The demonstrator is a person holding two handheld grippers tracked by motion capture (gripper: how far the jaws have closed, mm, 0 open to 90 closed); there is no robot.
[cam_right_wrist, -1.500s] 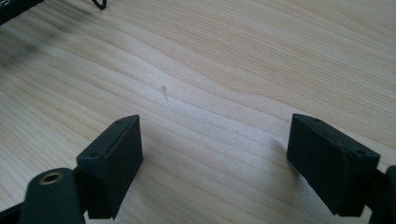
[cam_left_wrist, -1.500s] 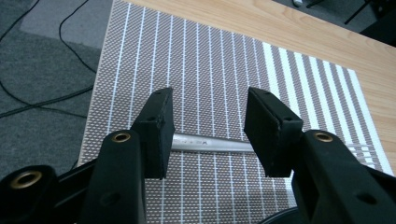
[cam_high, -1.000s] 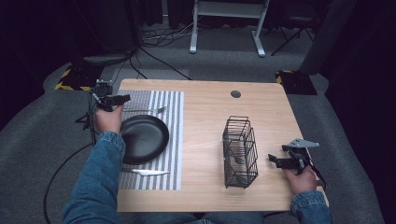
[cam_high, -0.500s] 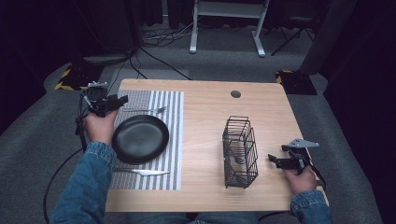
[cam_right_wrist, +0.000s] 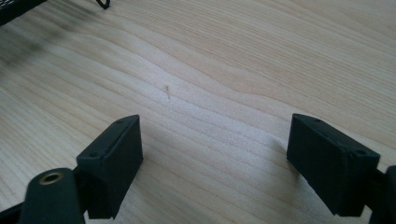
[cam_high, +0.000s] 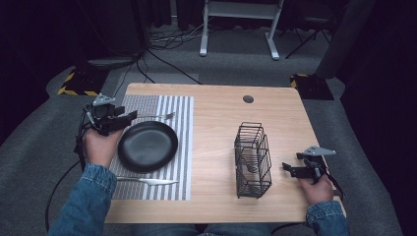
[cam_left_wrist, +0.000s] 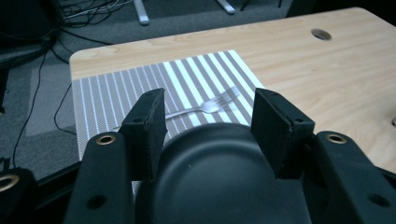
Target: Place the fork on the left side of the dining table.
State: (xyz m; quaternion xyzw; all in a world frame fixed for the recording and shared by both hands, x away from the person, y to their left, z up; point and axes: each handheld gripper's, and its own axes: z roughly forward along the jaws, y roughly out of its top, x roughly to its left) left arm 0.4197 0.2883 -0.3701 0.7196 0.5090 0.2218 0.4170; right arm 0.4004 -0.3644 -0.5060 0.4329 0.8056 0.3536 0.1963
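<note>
1. The round black matte plate (cam_high: pixel 148 145) lies flat on the grey-and-white striped placemat (cam_high: pixel 169 105) at the left of the light wooden surface (cam_high: pixel 221 118). In my left gripper view its far rim (cam_left_wrist: pixel 219 135) sits low between my two black fingers (cam_left_wrist: pixel 149 130), and neither pad presses on it.
2. My left gripper (cam_high: pixel 129 117) hangs over the plate's upper-left edge. Its fingers have just been opening and now stand fairly wide, holding nothing.
3. One silver metal fork (cam_high: pixel 156 116) lies on the placemat just beyond the plate, tines pointing right. In my left gripper view it shows between my fingertips, farther off (cam_left_wrist: pixel 205 108).
4. One silver metal knife (cam_high: pixel 147 181) lies on the placemat's near edge, apart from the plate.
5. One black wire basket (cam_high: pixel 253 160) stands upright right of centre on the bare surface, well apart from the plate. I cannot tell for certain what is inside it; something pale shows through the wires.
6. My right gripper (cam_high: pixel 287 169) rests low on the surface just right of the basket, fingers (cam_right_wrist: pixel 114 158) spread wide with bare wood between them.
</note>
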